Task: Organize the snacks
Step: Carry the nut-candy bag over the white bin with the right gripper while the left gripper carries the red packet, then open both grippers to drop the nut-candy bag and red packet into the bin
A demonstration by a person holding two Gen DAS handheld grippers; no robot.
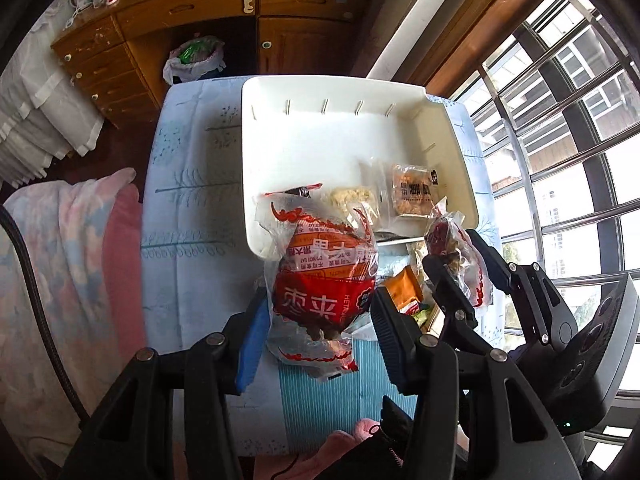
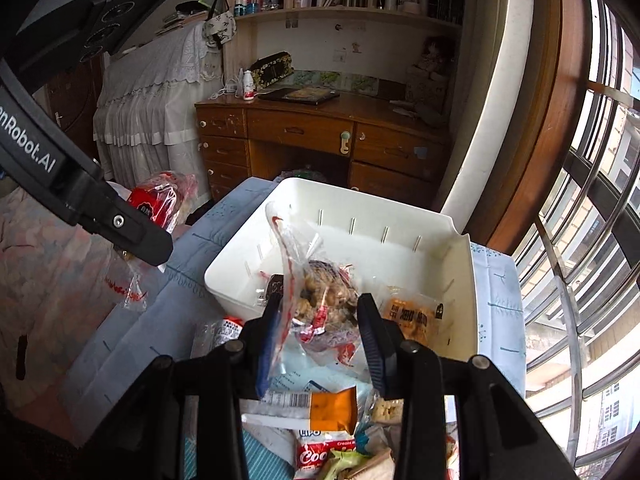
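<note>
My left gripper (image 1: 320,312) is shut on a red date-snack packet (image 1: 324,284), held above the blue-clothed table just in front of the white bin (image 1: 304,92). My right gripper (image 2: 320,320) is shut on a clear packet of brown nutty snack (image 2: 324,296) near the bin's front wall (image 2: 236,300). In the left wrist view the right gripper (image 1: 460,264) and its clear packet (image 1: 448,240) hang at the bin's front right corner. In the right wrist view the left gripper's red packet (image 2: 160,200) shows at far left. Inside the bin lie a brown cracker packet (image 1: 412,192) and a pale snack packet (image 1: 352,198).
A pile of loose snacks lies under my right gripper: an orange packet (image 2: 320,408) and a red cookie pack (image 2: 320,452). A wooden desk (image 2: 320,128) stands beyond the table, a barred window (image 1: 560,160) on the right, a pink blanket (image 1: 80,260) on the left.
</note>
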